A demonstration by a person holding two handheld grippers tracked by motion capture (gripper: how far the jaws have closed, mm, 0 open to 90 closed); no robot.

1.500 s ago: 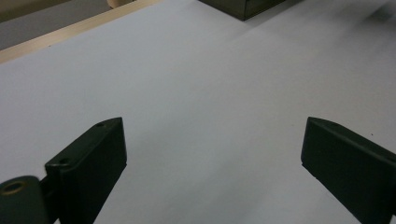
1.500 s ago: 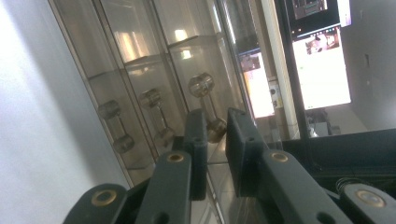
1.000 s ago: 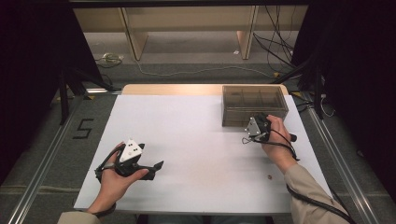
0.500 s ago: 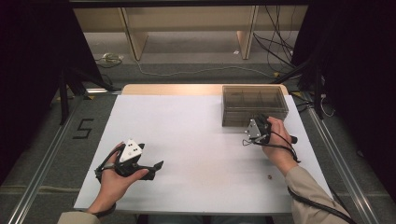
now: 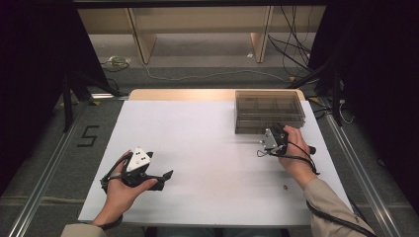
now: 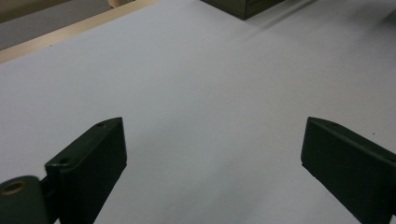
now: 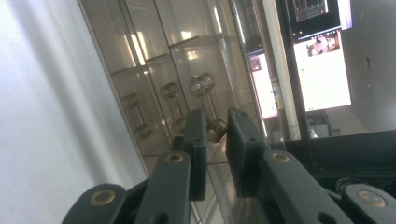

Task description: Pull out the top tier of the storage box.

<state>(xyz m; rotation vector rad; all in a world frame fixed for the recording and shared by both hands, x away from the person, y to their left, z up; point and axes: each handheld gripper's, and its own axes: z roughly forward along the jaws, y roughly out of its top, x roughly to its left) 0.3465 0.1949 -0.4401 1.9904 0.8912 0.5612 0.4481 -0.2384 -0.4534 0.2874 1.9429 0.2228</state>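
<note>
High view: the right claw point(image 5: 272, 132) sits at the near edge of a clear plastic compartment box point(image 5: 269, 111) that stands at the far right of the white table point(image 5: 207, 148), while the left claw point(image 5: 165, 175) rests low on the near left of the table, well apart from the box. In the right gripper view the right claw's jaws stand nearly together with a narrow slit between them, right against the box's transparent lid or wall point(image 7: 154, 70); I cannot tell whether they pinch its edge or merely touch it. Through the plastic, several small metal dumbbell-shaped pieces point(image 7: 205, 100) show in separate compartments. In the left gripper view the left claw's jaws are wide apart over bare table, holding nothing, with a corner of the box point(image 6: 243, 5) far ahead. One tiny dark speck point(image 5: 285, 187) lies on the table near the right forearm; what it is I cannot tell. Judged from this, the work is at an early stage: the box looks closed, nothing has been taken out, and opening it and handling the contents are likely left.
</note>
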